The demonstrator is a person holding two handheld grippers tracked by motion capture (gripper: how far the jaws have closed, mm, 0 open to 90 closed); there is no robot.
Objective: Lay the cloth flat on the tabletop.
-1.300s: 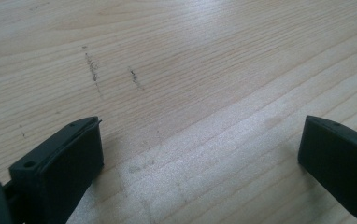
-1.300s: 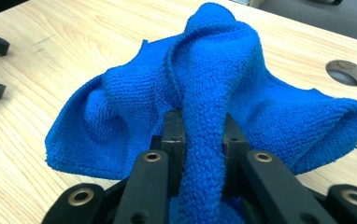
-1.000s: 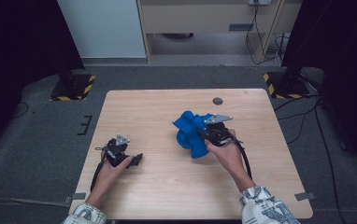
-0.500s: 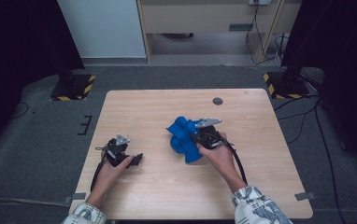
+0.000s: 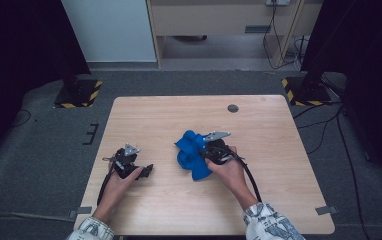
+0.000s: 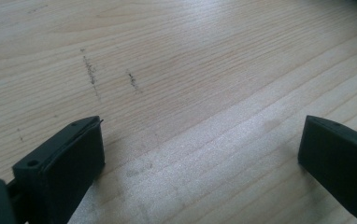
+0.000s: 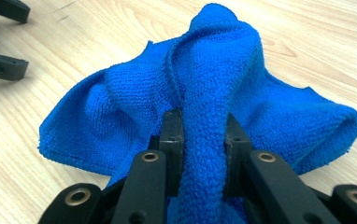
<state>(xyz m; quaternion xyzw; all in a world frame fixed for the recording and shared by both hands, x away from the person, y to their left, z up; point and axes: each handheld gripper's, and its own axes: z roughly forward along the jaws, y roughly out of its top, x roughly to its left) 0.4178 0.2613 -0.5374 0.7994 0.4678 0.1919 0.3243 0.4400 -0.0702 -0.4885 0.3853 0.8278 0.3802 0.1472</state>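
Note:
A crumpled blue cloth lies bunched near the middle of the wooden table. My right gripper comes at it from the right and is shut on a raised fold. In the right gripper view the two black pads pinch a thick ridge of the blue cloth, and the rest of it drapes down onto the wood. My left gripper rests low at the table's front left, apart from the cloth. Its jaws stand wide open over bare wood, with nothing in the left gripper.
A small dark round spot sits near the table's far edge. Faint pencil marks show on the wood ahead of the left jaws. Striped stand bases stand on the floor off both far corners.
My right gripper has carried the blue cloth to the left and a little toward the front edge. The left gripper has stayed where it was.

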